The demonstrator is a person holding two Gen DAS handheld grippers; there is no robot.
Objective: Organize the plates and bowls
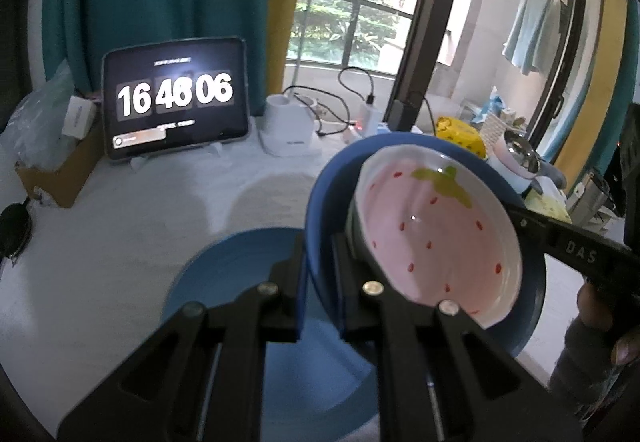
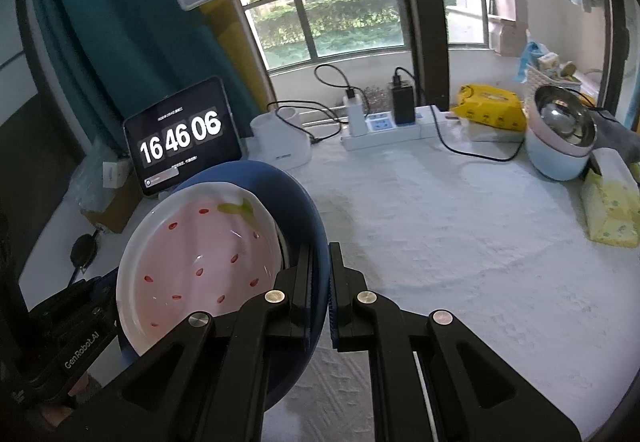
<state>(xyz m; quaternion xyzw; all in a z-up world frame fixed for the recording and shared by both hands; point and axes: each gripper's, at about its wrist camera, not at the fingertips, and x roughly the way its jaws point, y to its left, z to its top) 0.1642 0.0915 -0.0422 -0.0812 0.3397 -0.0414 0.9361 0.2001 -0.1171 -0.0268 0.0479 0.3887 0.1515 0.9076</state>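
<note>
- Left gripper (image 1: 319, 266) and right gripper (image 2: 319, 290) — fingers clamped on opposite rims of a smooth blue bowl (image 2: 300, 202).
- Glossy pink strawberry-print bowl (image 1: 436, 230) nested inside, above the white textured desk (image 2: 440, 222).

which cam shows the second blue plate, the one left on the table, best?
Left wrist: the blue plate on the table lies below the lifted blue bowl, with its far rim clear and its near part behind the left claw. The right wrist view doesn't show it.
</note>
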